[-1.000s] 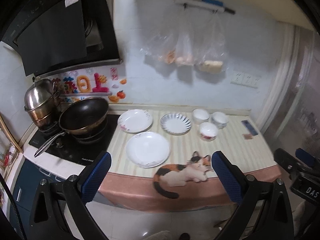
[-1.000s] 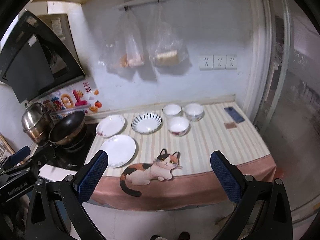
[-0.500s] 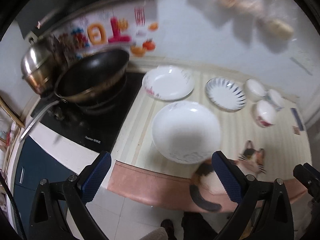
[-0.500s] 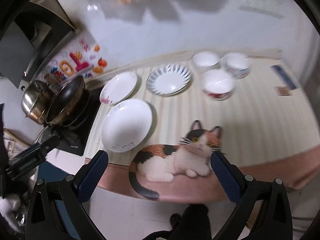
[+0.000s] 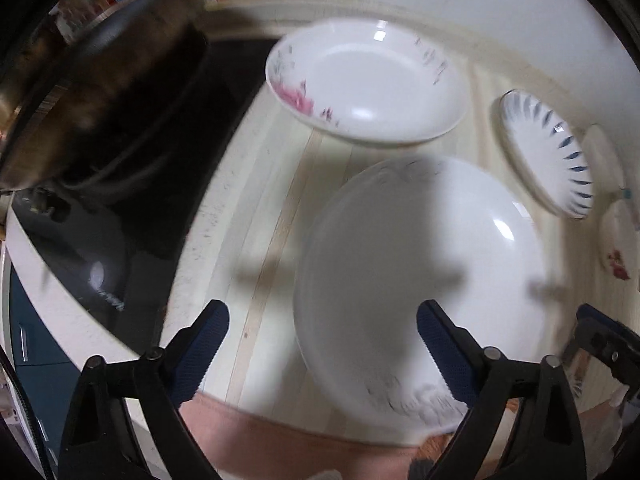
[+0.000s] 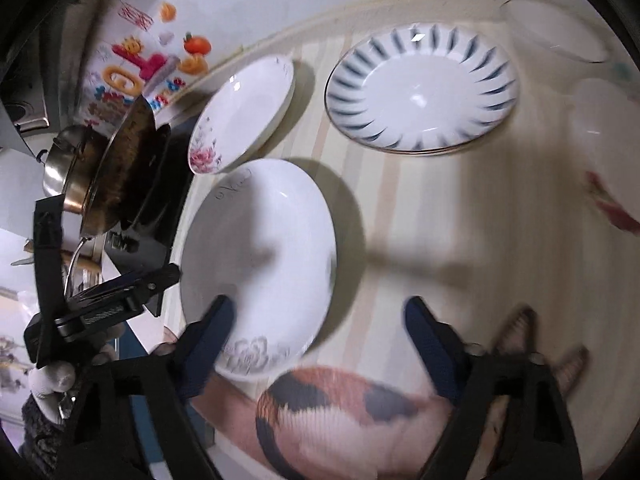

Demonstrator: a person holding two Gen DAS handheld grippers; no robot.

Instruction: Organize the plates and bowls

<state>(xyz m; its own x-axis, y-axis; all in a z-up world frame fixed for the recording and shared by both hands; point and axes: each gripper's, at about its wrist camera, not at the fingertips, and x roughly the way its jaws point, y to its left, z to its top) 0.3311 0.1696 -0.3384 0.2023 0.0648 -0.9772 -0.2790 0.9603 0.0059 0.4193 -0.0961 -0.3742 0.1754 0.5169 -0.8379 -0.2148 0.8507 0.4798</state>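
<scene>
Large white plate (image 5: 420, 264) at counter front edge, near stove (image 5: 120, 216); floral plate (image 5: 368, 80) just behind, blue-striped plate (image 6: 420, 88) right. Left gripper (image 5: 322, 344) and right gripper (image 6: 318, 332) both spread wide, empty, hovering over front plate; both much closer than half second ago.

White plate (image 6: 256, 256) with grey flower print at its rim; white plate (image 6: 244, 114) with pink flowers; white plate (image 6: 420, 88) with dark blue radial dashes; cream striped countertop (image 6: 440, 220); calico cat print (image 6: 340, 404) in orange, black, white; blue finger pads (image 5: 204, 344).
</scene>
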